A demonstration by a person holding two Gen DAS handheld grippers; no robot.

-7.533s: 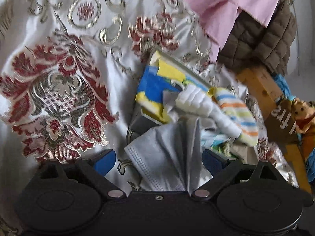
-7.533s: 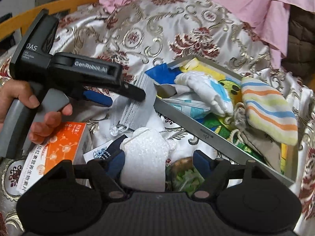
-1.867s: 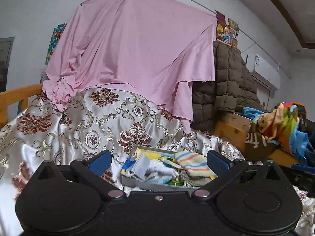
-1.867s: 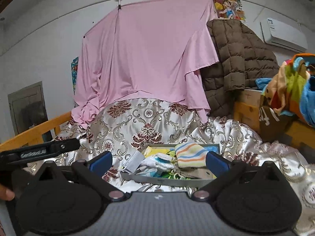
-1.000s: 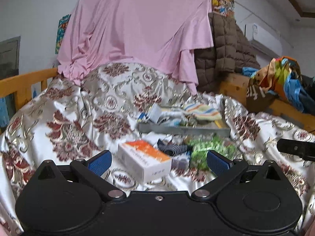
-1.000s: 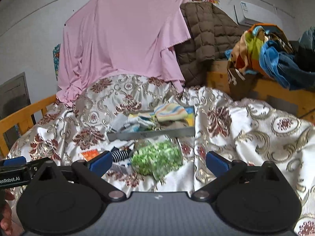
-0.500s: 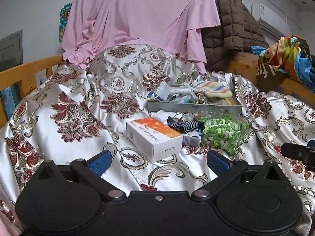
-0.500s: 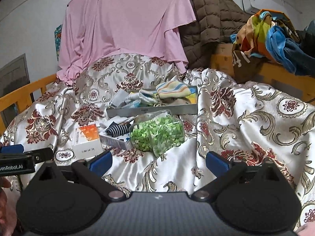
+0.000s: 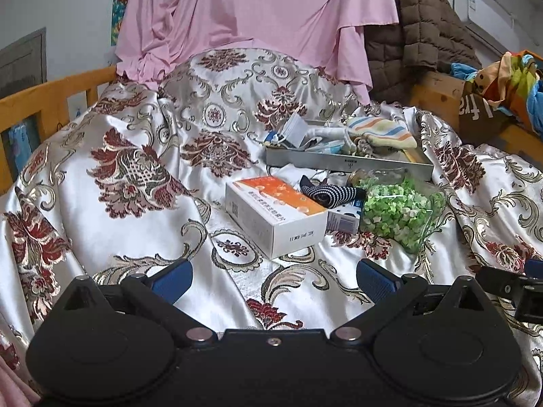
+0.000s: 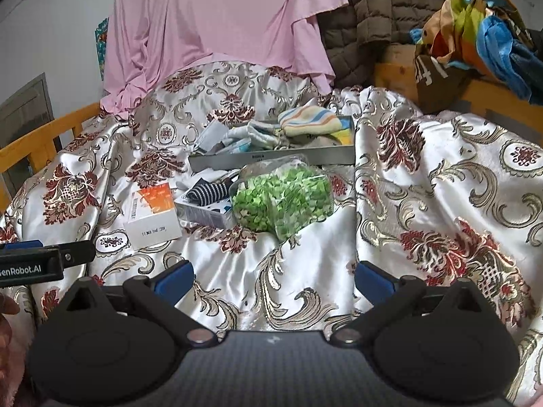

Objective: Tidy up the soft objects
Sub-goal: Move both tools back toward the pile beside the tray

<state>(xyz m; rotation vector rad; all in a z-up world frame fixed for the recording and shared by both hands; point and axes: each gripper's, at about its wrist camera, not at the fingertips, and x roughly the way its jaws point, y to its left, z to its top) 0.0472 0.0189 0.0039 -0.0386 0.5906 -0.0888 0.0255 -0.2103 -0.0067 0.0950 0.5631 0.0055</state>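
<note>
Both claws hang low at the near edge of the bed, the left claw (image 9: 273, 276) and the right claw (image 10: 273, 276) each with its blue pads spread wide and nothing between them, well back from the clutter, which I take to mean the person is between picks and looking the pile over. Under them lies one patterned satin bedspread (image 9: 135, 176). Farther in sit the loose things: one orange-and-white carton (image 9: 275, 213) to the left, one dark striped sock (image 9: 325, 191) draped across one small white box (image 10: 203, 215) just behind it, and one clear bag of green bits (image 10: 281, 200) to the right, touching that box. The sock looks like the only soft thing outside the tray, so I'd guess it goes next. Beyond them is one grey tray (image 9: 346, 162), already heaped with soft goods: a striped cloth (image 10: 309, 120), a white glove (image 9: 325, 133), a face mask (image 9: 293, 128) propped at its left end; what lies underneath I cannot count. At the far end hang one pink sheet (image 10: 220, 17) and one brown quilted coat (image 9: 417, 34).
</note>
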